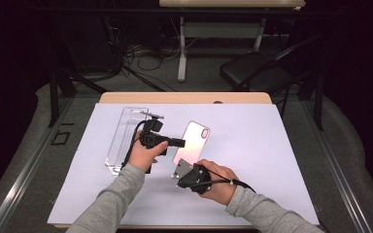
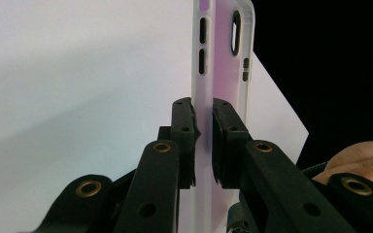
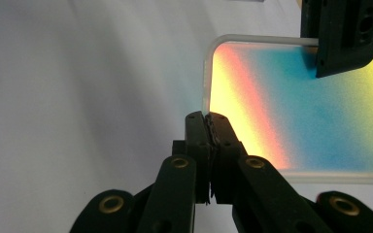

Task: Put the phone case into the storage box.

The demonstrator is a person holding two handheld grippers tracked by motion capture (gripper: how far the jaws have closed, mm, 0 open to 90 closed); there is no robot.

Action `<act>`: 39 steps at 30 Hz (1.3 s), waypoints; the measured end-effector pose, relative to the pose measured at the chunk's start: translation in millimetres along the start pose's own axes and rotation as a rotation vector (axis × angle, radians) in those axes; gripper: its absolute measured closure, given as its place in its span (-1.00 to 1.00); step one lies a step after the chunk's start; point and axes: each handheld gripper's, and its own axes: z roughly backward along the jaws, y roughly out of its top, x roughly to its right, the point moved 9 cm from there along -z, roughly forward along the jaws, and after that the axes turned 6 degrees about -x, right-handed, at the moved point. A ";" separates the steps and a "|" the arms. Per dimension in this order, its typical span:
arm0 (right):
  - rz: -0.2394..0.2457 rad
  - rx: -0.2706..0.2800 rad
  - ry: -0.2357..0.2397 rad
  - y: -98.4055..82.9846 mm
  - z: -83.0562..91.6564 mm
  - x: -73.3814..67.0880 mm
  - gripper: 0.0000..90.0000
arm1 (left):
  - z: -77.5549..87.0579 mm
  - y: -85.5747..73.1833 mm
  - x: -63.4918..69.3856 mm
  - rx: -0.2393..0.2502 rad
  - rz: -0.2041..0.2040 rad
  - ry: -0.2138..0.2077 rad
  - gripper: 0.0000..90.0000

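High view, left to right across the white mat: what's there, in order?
Clear plastic tray → left gripper, jaws shut on the side edge of the phone case → iridescent phone case. The right gripper pinches the case's near end and overlaps it, so it has no clear place in the order.

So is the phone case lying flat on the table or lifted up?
Lifted up. The phone case is tilted, with the left gripper pinching its side edge and the right gripper clamped on its bottom corner.
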 end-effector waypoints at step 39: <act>0.000 0.003 0.006 0.4 0.3 0.5 0.96 | 1.0 0.0 -0.4 -0.004 0.037 -0.009 0.83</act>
